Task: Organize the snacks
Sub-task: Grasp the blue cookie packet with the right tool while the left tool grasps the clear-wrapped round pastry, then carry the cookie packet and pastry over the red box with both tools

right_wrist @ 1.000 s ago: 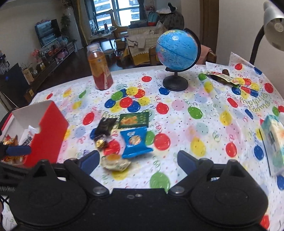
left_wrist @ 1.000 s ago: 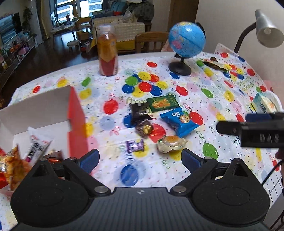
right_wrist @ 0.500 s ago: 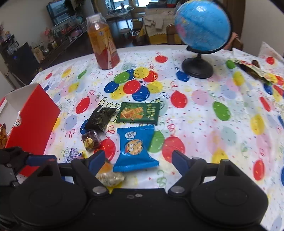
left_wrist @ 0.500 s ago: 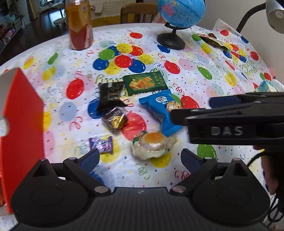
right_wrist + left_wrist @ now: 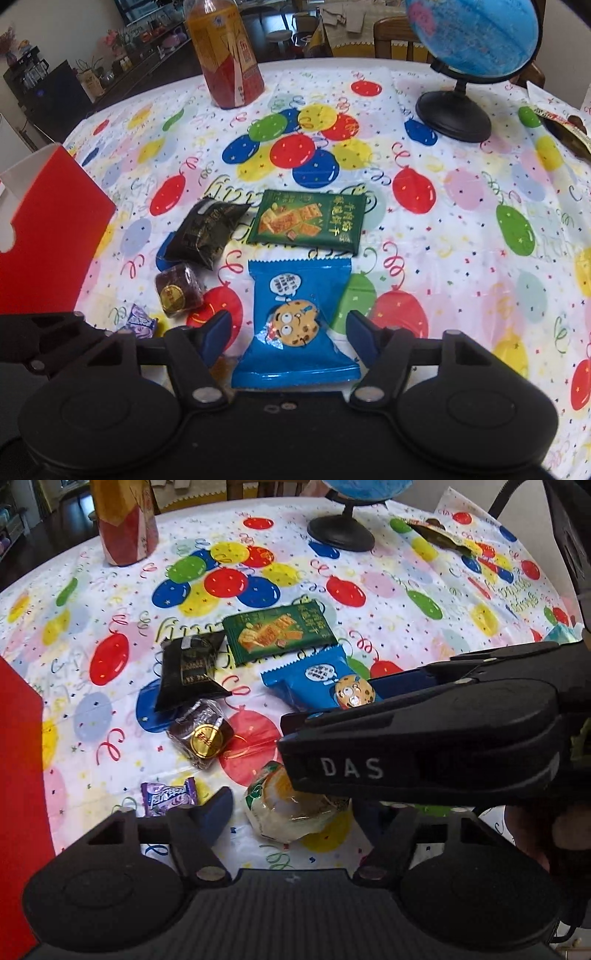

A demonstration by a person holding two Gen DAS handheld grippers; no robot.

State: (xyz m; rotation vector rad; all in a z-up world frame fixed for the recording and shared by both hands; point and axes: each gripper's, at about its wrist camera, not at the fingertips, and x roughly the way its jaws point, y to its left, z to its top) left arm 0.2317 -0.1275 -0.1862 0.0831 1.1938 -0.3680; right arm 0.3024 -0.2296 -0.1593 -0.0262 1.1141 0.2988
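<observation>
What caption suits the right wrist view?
Right tongs closing around a blue cookie packet on a balloon-print tablecloth.

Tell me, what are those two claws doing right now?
Left gripper closing around clear-wrapped pastry, not gripped yet. Right gripper closing around blue cookie packet, pads still clear. Right gripper crosses over pastry in left view.

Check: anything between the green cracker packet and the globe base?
Nothing. The right wrist view shows only bare balloon-print tablecloth between the green cracker packet and the globe base.
</observation>
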